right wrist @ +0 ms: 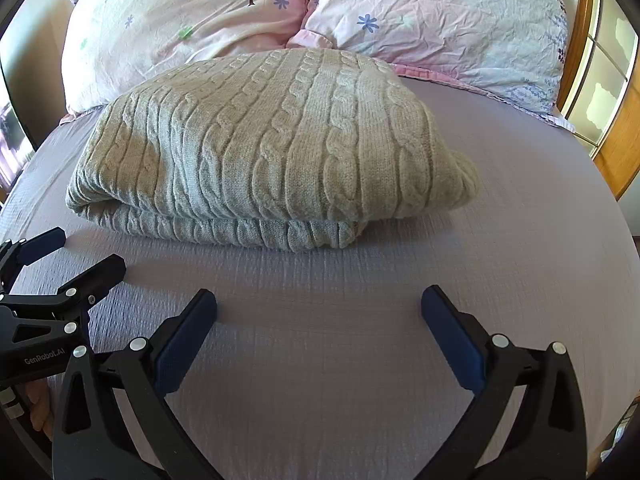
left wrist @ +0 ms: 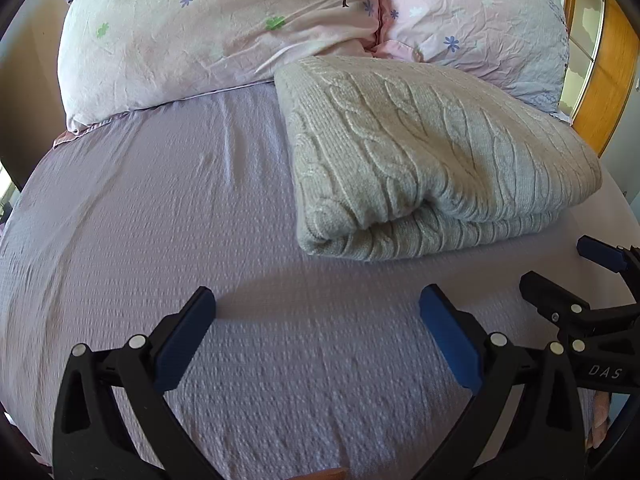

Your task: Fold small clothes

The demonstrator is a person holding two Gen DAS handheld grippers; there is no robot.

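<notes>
On the lavender bed sheet (right wrist: 520,208), a folded cable-knit sweater (right wrist: 264,152); left tongs (left wrist: 318,300) and right tongs (right wrist: 319,302) released, empty.

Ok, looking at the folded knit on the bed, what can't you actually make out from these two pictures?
- Sweater: both views show only the folded outside; sleeves, collar and inner layers are tucked under.
- Right gripper: in the left wrist view, cut off by the frame edge.
- Left gripper: in the right wrist view, cut off likewise.
- Bed sheet: near weave blurred.

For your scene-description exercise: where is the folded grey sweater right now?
The folded grey sweater lies on the lilac bedsheet, just before the two pillows, centred in the right wrist view.
</notes>
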